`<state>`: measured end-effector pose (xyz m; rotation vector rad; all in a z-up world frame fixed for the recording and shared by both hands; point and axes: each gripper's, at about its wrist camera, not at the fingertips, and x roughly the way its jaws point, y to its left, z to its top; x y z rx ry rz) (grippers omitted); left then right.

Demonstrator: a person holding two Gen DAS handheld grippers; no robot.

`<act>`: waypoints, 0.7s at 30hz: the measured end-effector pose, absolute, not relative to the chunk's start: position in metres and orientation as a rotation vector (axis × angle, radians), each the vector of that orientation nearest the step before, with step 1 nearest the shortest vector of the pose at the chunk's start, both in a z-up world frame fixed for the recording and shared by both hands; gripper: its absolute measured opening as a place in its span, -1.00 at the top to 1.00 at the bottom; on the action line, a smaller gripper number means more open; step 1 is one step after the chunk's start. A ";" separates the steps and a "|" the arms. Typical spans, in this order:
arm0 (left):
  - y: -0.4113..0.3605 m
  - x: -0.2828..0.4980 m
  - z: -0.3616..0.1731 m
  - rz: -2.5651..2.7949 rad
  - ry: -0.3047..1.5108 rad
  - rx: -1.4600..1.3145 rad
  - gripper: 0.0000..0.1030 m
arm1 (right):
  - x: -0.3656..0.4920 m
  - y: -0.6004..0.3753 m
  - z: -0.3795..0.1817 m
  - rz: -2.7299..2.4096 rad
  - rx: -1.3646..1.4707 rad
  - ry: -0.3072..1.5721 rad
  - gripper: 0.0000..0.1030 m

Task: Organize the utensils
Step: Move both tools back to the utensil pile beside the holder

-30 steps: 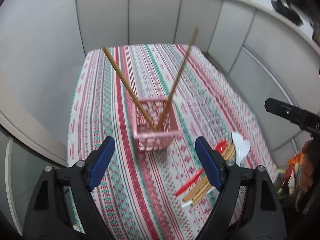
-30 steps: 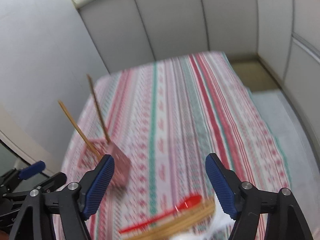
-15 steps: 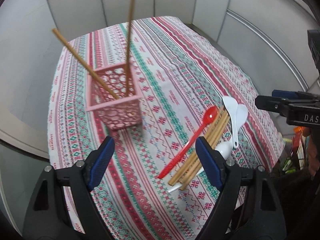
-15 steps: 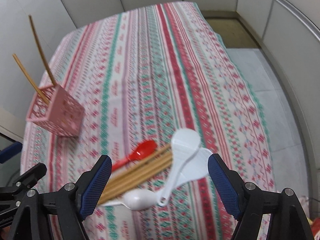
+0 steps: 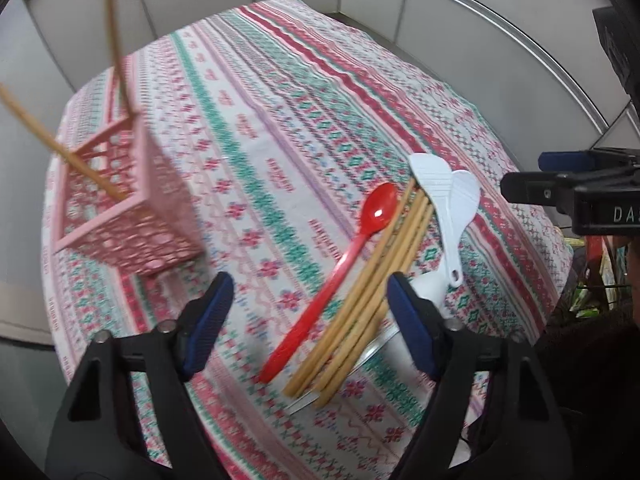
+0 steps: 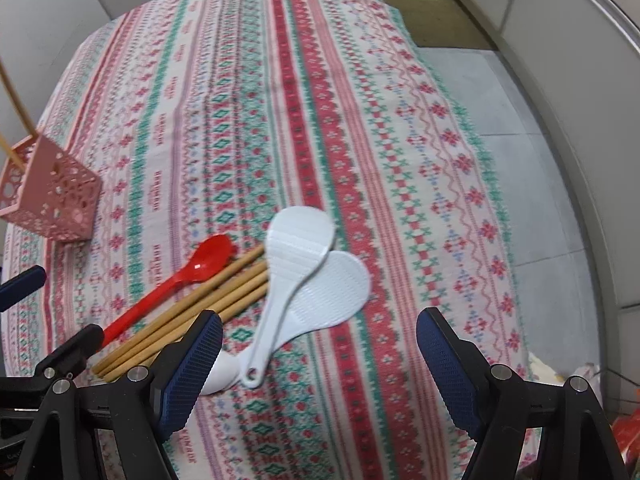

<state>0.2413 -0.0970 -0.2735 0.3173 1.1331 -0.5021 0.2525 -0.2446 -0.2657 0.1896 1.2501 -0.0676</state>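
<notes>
Left hand-held gripper [image 5: 308, 320] closing (nothing gripped), now nearer chopsticks [image 5: 372, 280].

One pink basket [image 5: 120, 216] holding two chopsticks [image 5: 114, 32], four loose chopsticks [image 5: 372, 280], one red spoon [image 5: 340, 272], two white paddles [image 6: 308, 276].

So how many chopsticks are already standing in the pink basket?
2. Both lean in the pink basket: one chopstick tilts toward its left corner, the other chopstick rises from its far corner. Loose ones lie beside the red spoon.

Chopstick tops [image 5: 110, 8] cut off by edge (pink basket [image 5: 132, 216] blurred).
</notes>
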 end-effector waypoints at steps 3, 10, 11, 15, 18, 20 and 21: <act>-0.112 0.249 -0.284 -0.541 1.165 0.321 -0.03 | 0.256 -0.252 -0.267 -0.080 0.208 1.254 -0.63; -0.150 0.260 -0.309 -0.593 1.189 0.396 0.26 | 0.257 -0.263 -0.272 -0.082 0.238 1.267 -0.63; -0.155 0.262 -0.311 -0.596 1.189 0.403 0.27 | 0.257 -0.265 -0.272 -0.082 0.244 1.268 -0.63; -0.167 0.270 -0.319 -0.604 1.192 0.415 0.27 | 0.255 -0.272 -0.271 -0.083 0.263 1.265 -0.63; -0.172 0.277 -0.323 -0.596 1.207 0.404 0.28 | 0.256 -0.276 -0.271 -0.088 0.266 1.263 -0.63; -0.173 0.280 -0.324 -0.590 1.199 0.397 0.30 | 0.256 -0.280 -0.272 -0.095 0.271 1.264 -0.63; -0.175 0.282 -0.324 -0.586 1.198 0.399 0.32 | 0.257 -0.281 -0.272 -0.097 0.275 1.264 -0.63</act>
